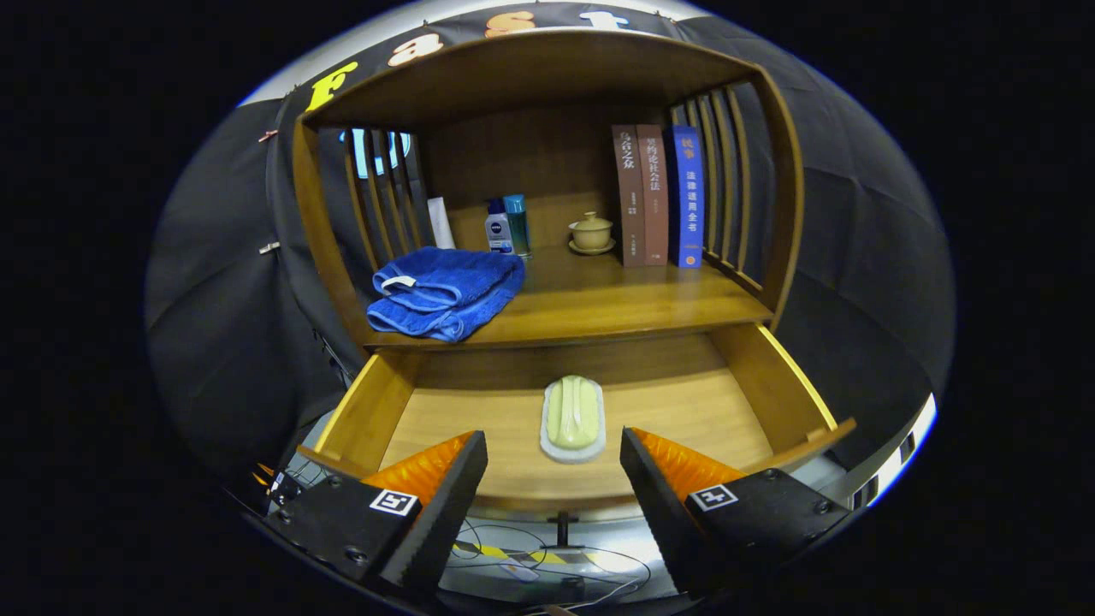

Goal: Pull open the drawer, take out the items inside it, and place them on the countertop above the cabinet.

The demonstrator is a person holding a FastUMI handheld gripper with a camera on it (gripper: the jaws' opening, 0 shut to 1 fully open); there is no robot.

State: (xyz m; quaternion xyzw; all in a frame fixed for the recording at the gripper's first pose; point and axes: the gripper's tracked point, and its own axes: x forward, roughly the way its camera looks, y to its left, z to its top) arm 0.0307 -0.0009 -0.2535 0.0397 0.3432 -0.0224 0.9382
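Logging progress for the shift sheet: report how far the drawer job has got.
Done: the drawer stands pulled open. In hand: nothing; the gripper is open, fingers spread just short of the pale green item on a white base lying in the drawer. Left: grasp it and set it on the countertop, beside the blue towel.

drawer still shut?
No. The drawer is pulled out below the countertop, its green item lying inside, just ahead of the open tongs.
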